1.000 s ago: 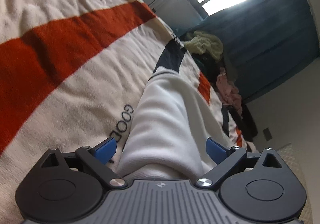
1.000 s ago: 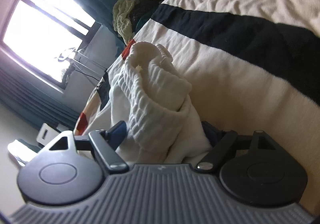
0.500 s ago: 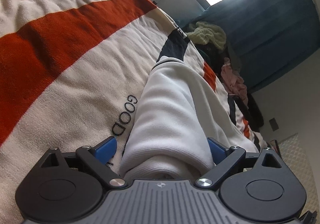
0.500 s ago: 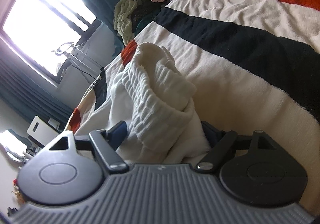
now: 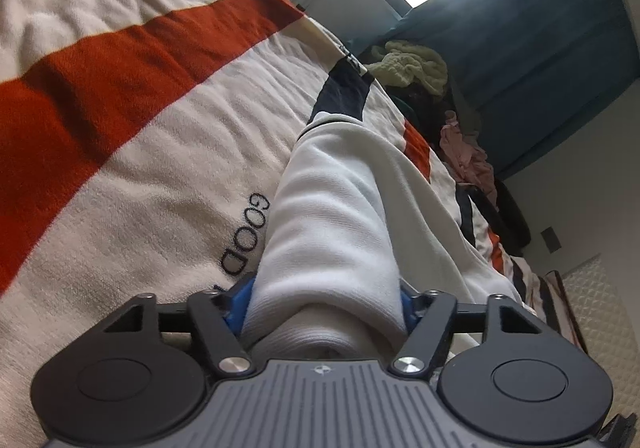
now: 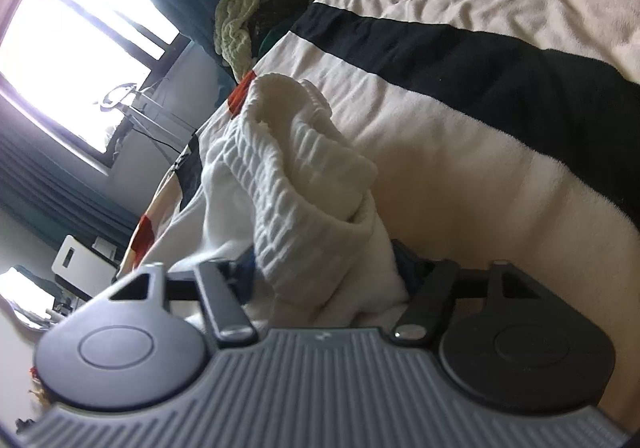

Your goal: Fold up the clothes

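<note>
Fingers (image 5: 240, 304) of both grippers clamp the white garment (image 5: 332, 216) lying on the striped bed (image 5: 120, 168); keep both grips level and tension even, so the fold lands square.

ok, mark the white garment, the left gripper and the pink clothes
white garment (image 5: 332, 216), left wrist view, on the smooth roll ahead of the jaws
left gripper (image 5: 324, 302), left wrist view, midway between the blue fingertips
pink clothes (image 5: 466, 158), left wrist view, middle of the heap

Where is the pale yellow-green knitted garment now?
The yellow-green garment lies in the clothes pile at the blanket's far end, below the dark curtain, upper right in the left wrist view.
</note>
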Demonstrator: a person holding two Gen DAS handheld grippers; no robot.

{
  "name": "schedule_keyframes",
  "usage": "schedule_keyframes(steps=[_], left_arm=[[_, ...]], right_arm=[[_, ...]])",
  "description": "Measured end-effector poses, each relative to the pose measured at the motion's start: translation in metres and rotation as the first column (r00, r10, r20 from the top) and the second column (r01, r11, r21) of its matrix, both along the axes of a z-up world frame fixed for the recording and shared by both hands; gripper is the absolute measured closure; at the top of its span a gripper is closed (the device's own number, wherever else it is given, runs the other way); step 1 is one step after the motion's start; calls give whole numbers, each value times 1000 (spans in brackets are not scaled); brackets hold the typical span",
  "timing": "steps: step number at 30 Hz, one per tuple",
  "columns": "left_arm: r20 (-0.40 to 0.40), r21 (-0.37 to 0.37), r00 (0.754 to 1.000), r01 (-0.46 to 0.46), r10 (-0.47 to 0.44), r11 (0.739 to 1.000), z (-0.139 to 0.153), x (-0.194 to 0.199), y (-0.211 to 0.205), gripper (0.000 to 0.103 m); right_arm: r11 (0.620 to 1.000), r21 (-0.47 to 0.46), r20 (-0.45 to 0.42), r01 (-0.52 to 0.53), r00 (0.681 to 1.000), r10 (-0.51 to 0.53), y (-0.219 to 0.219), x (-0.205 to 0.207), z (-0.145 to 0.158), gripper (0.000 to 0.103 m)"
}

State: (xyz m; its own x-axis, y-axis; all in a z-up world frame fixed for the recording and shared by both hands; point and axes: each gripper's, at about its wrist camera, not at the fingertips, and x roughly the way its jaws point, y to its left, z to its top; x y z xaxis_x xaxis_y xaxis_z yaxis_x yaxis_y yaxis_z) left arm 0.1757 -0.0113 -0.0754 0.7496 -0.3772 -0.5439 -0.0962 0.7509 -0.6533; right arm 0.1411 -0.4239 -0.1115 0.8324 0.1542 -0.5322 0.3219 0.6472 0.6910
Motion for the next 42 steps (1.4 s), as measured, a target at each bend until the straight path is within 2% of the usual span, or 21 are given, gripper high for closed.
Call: schedule_keyframes(steps=[3, 5, 8, 11, 15, 20, 24, 28, 31, 35, 38, 39, 42], left_arm=[[13, -7, 1000, 2, -2, 1000, 3, -2, 1, 48], [24, -29, 1000, 5, -4, 1000, 7, -3, 4, 56], [44, -97, 999, 10, -6, 995, 16, -3, 12, 62], [63, -161, 998, 13, -3, 987, 29, -2, 17, 65], [105, -210, 994, 40, -18, 977, 52, 5, 15, 67], [136, -219, 989, 86, -57, 972, 87, 34, -11, 68], [217, -176, 968, 162, -123, 971, 118, 76, -60, 68], [258, -165, 946, 241, -194, 956, 139, 141, -130, 68], [282, -143, 924, 307, -259, 941, 149, 201, -193, 68], [280, -129, 910, 353, -307, 927, 147, 269, -274, 68], [289, -108, 890, 395, -352, 912, 132, 306, -327, 68], [296, -87, 876, 421, -380, 903, 122, 313, -341, 67], [316, 10, 814, 511, -488, 859, 77, 318, -374, 67]], right_arm=[[1000, -17, 20, -6, 1000, 6, 3, -4, 6, 56], [999, -31, 40, -11, 999, 12, 6, -8, 12, 60], [1000, -26, 94, -16, 995, 18, 8, -14, 26, 63], [1000, -4, 162, -20, 987, 21, 6, -18, 42, 64], [1000, 12, 255, -29, 967, 25, 1, -18, 68, 65], [998, 57, 353, -40, 935, 18, -22, -9, 98, 65], [998, 60, 419, -8, 908, -18, -57, 3, 124, 65], [998, 32, 454, 46, 889, -56, -109, 26, 145, 65], [996, -29, 465, 83, 884, -60, -155, 54, 161, 65], [985, -79, 461, 152, 882, -99, -218, 100, 174, 65], [980, -59, 421, 191, 895, -149, -241, 103, 131, 65], [978, -53, 408, 204, 898, -165, -249, 104, 117, 65], [969, -35, 366, 243, 906, -214, -272, 106, 74, 65]])
